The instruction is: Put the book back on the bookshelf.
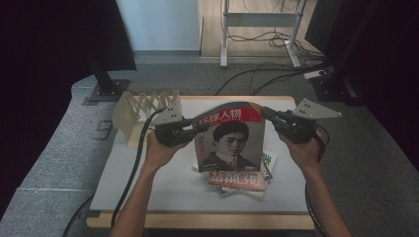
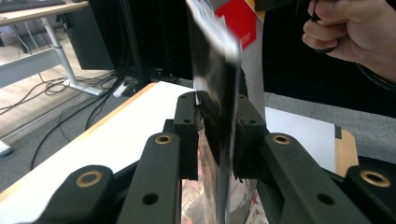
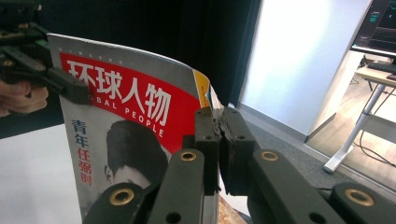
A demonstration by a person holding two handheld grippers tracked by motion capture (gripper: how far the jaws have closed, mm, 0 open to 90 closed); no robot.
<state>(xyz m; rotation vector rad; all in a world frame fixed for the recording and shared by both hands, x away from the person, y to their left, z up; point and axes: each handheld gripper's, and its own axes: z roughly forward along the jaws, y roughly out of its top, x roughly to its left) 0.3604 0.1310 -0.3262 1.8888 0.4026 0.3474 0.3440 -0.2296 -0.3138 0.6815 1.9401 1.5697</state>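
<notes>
Grey carpet and trailing cables surround the white-topped counter (image 1: 148, 182), where a glossy magazine (image 1: 232, 140) stands upright between both hands, its long axis vertical, above a small stack of magazines (image 1: 247, 180). The right claw (image 3: 217, 122) is clamped on its top corner; the left claw (image 2: 215, 116) straddles the opposite edge, pads barely slack around the thin, floppy pages.
</notes>
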